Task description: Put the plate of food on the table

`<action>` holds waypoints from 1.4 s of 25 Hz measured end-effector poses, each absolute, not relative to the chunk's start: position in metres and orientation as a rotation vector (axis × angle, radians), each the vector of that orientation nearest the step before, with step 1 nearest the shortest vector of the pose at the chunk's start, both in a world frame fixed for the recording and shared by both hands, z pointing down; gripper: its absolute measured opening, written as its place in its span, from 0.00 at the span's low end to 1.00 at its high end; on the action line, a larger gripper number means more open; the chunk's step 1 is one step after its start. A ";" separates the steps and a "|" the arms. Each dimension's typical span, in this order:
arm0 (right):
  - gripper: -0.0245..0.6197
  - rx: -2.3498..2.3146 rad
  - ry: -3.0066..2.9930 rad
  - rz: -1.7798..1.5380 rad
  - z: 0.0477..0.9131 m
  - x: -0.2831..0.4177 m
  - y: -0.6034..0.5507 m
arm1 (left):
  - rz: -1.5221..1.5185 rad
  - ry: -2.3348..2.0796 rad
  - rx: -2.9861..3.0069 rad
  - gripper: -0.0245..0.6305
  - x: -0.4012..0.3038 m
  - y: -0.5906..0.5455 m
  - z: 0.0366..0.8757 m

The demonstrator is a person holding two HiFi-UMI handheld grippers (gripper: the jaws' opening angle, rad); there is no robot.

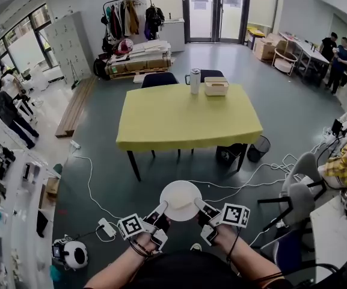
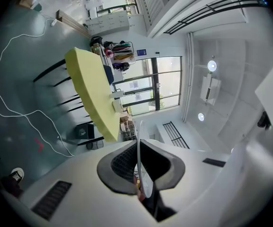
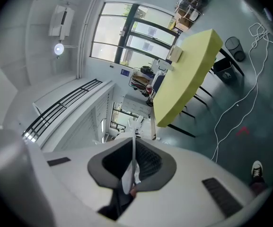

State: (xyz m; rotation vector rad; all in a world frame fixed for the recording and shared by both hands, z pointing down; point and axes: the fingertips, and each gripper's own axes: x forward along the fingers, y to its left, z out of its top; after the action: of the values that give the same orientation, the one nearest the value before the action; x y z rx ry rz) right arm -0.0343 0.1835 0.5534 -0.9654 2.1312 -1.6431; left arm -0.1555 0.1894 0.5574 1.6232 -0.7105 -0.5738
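Observation:
A round white plate hangs level in front of me, over the floor and short of the table. My left gripper is shut on its left rim and my right gripper on its right rim. In the left gripper view the plate shows edge-on, pinched between the dark pads, and in the right gripper view the plate looks the same. Food on it cannot be made out from above. The table with a yellow cloth stands ahead; the table and the table show tilted in the gripper views.
At the table's far edge stand a white jug and a cream box. Two dark chairs sit behind it. Cables trail over the floor; a bin stands by the right legs. A grey chair is at my right.

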 end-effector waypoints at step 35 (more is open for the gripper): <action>0.07 -0.936 2.147 -1.665 0.565 0.003 0.035 | -0.534 -0.784 1.632 0.07 -0.120 0.042 0.572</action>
State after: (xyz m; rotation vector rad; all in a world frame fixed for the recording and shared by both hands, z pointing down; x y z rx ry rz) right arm 0.0030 0.0350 0.5649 -0.9359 2.1475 -1.6652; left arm -0.1204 0.0424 0.5724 1.6324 -0.7842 -0.5335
